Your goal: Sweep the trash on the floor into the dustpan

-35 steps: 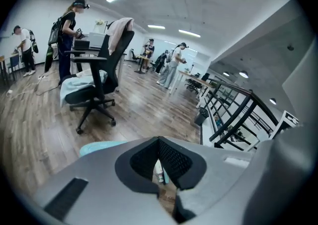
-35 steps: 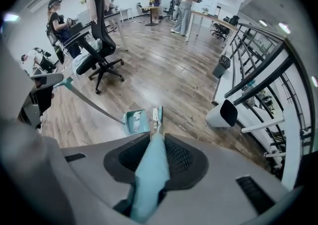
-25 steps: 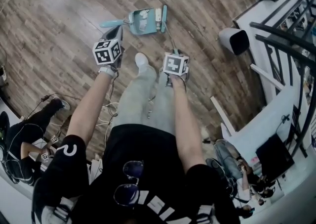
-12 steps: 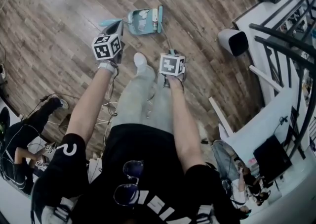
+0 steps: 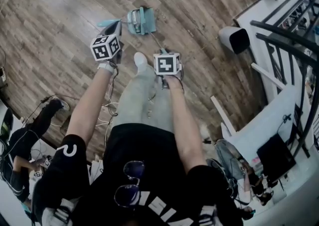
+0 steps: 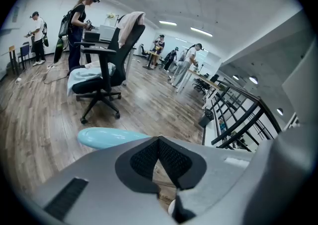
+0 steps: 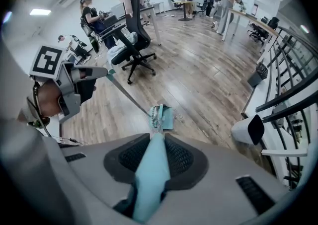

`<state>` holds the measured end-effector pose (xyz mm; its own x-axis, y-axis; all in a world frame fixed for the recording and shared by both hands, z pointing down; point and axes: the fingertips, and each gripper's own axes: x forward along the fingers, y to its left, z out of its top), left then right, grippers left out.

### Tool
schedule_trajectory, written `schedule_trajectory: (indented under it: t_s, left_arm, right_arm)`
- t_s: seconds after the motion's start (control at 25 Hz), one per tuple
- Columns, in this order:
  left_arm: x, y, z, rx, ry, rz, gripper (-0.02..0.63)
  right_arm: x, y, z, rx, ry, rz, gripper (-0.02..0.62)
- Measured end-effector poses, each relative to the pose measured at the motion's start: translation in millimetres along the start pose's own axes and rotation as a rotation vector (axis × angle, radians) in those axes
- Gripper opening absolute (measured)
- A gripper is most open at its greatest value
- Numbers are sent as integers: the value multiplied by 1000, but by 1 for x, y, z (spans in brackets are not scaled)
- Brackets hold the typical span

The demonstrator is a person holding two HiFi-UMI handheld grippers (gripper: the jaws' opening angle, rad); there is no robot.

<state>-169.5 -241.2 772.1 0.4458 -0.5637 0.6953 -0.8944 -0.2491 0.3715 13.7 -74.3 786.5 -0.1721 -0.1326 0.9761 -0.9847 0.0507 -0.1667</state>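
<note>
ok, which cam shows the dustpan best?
Right gripper view: the dustpan sits mid-frame on the floor, brush head beside it. Head view shows it small from above. Left gripper view shows only the end of a teal handle, no pan.

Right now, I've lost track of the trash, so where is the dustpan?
In the head view the dustpan is top centre, just ahead of the white shoe, with the broom head at its right edge.

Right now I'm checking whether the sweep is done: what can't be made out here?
- Contents of the dustpan: too small, head and right gripper views.
- Floor under the left tool: covered by its body, left gripper view.
- Lower end of the broom handle: lost against the dustpan, right gripper view.
</note>
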Motion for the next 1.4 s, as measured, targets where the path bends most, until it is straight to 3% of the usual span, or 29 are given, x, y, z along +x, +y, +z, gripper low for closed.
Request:
schedule_trajectory:
  t_s: [0.16, 0.44, 0.6, 0.76, 1.4]
  left_arm:
    - [0, 1, -1, -21, -1, 6, -2]
    - [-11, -3, 5, -22, -12, 11, -2]
    - [-30, -22, 17, -4, -41, 11, -2]
    - [-70, -59, 25, 24, -76, -10, -2]
    - [-224, -194, 100, 125, -426, 23, -2]
  right_arm:
    - [-1, 3, 1, 48, -20, 55, 84]
    - [-27, -3, -9, 109, -37, 75, 84]
    - [-51, -27, -9, 63, -77, 11, 84]
    - [-88, -42, -16, 55, -116, 18, 84]
    - [-264, -115, 20, -77, -453, 22, 84]
